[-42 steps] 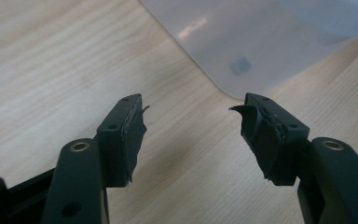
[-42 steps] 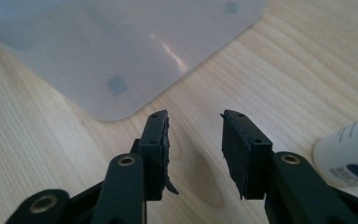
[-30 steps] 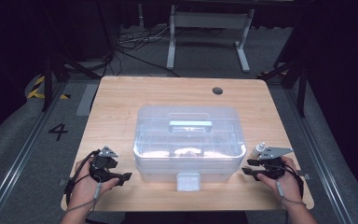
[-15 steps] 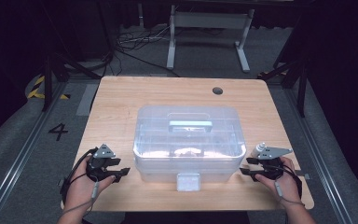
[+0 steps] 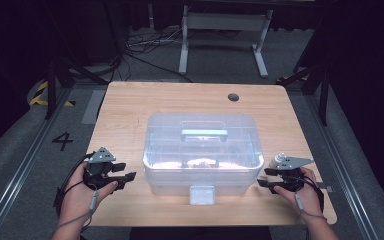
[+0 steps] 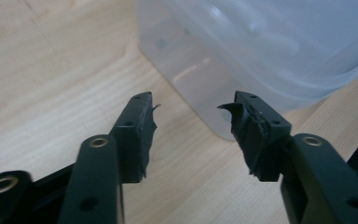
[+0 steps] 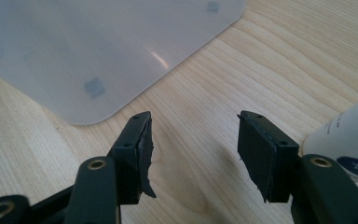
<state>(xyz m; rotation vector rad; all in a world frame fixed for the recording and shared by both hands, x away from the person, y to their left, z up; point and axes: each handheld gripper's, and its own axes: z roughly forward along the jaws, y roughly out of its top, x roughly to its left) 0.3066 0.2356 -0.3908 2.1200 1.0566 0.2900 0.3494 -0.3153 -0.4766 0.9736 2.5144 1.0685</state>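
A clear plastic box [image 5: 202, 150] sits on the wooden desk [image 5: 130, 107], a little nearer the person's edge than the far one, and I'll place everything by it. Its lid is on, with a pale grey handle [image 5: 204, 134] lying flat across the top and a small clear latch tab [image 5: 202, 194] hanging down its near wall. Something pale lies inside, too blurred through the plastic to name.

The left gripper [image 5: 125, 176] is just off the box's left end, held in a hand [image 5: 82, 192] above the desk, with its jaws pointing at the box's lower near corner. Its 2 jaws have just been closing, yet they stand apart with only bare wood between them; in the left gripper view [image 6: 191, 128] the rounded corner of the box [image 6: 242, 60] lies just beyond the tips, not touched.

The right gripper [image 5: 261, 178] is just off the box's right end, in the other hand [image 5: 305, 192], aimed back toward the box. Its jaws are spread wide, with nothing between them. In the right gripper view [image 7: 193, 149] the box's rounded corner [image 7: 98, 51] lies ahead and to the left of the tips, clear of both pads. A white printed item [image 7: 349, 135] shows at that view's right edge, beside the right-hand jaw; I can't tell what it is.

Beyond the box's far right corner, a small dark round hole [image 5: 233, 97] marks the desk.
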